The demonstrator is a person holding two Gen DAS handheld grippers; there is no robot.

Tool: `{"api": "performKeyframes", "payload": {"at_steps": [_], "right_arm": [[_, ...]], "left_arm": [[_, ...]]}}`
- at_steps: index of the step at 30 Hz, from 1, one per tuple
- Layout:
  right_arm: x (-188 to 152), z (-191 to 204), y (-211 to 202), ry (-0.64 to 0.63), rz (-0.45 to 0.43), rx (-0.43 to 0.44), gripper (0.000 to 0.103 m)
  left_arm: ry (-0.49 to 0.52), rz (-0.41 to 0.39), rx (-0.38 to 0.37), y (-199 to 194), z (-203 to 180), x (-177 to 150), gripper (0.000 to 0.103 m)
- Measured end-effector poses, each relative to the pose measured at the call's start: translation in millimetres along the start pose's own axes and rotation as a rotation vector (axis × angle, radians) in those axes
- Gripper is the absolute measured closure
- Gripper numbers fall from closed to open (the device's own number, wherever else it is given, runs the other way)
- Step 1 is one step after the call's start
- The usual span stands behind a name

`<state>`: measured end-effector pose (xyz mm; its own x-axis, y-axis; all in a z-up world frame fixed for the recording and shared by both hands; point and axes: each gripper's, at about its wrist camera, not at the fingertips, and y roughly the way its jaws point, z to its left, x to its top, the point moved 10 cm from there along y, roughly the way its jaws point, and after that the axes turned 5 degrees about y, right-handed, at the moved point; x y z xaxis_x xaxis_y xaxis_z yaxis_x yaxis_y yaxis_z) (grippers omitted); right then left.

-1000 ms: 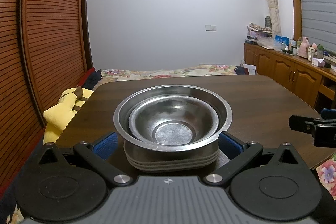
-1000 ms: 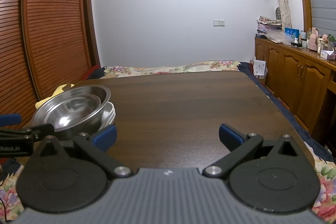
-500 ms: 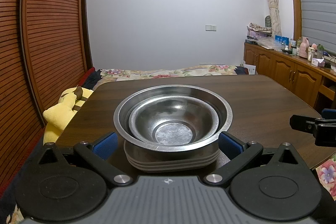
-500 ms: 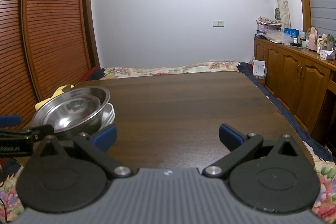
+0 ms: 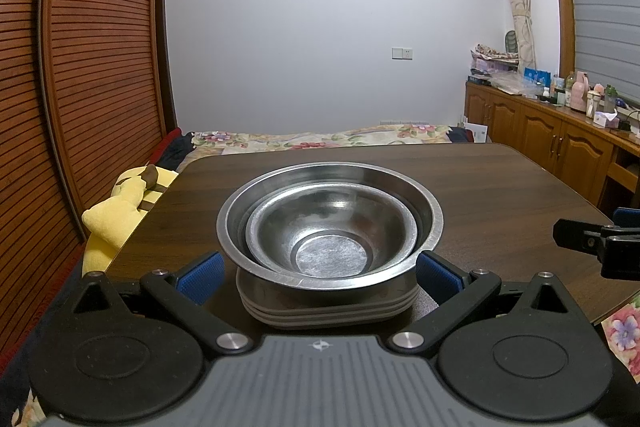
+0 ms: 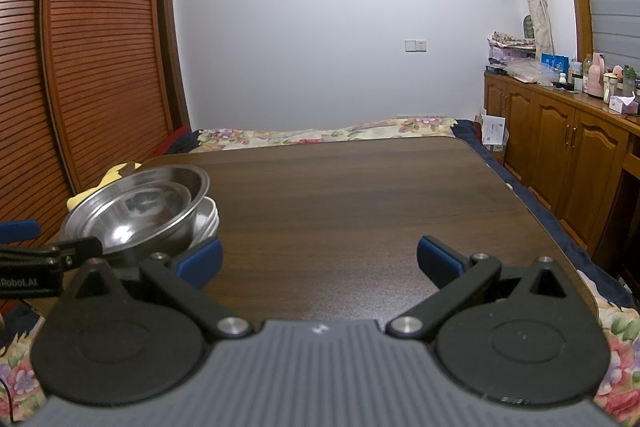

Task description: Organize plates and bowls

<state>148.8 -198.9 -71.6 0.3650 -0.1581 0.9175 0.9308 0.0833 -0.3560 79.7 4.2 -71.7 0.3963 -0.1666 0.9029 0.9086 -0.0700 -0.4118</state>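
— Saw the left gripper spread wide, one blue pad on each side of the dishes. Could not tell whether either pad touched them.

— And the dishes?

— Found them dead ahead between those fingers: a small steel bowl nested in a large steel bowl, both sitting on a stack of plates, all at the near edge of the dark wooden table.

— Looked at the right gripper?

— Found it just as wide, holding nothing, with only bare tabletop between its pads. Spotted the same stack of dishes off to its left, just beyond its left pad, with a finger of the left gripper across the near rim of the large bowl.

— Noticed anything in the way?

— Only the right gripper's finger, poking in at the far right of the left view, well apart from the bowls.

— And around?

— Saw a yellow plush toy to the left, off the table edge, beside slatted wooden doors. Made out a floral bedspread beyond the far edge, and a cluttered wooden cabinet away to the right.
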Motion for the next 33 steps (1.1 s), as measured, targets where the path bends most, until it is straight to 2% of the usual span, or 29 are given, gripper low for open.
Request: {"api": "performKeyframes", "payload": {"at_steps": [33], "right_arm": [[-0.1,0.7,0.8,0.009,-0.002,0.001,0.000]], "left_arm": [[-0.003,-0.002,0.001,-3.0,-2.8,0.8,0.000]]}}
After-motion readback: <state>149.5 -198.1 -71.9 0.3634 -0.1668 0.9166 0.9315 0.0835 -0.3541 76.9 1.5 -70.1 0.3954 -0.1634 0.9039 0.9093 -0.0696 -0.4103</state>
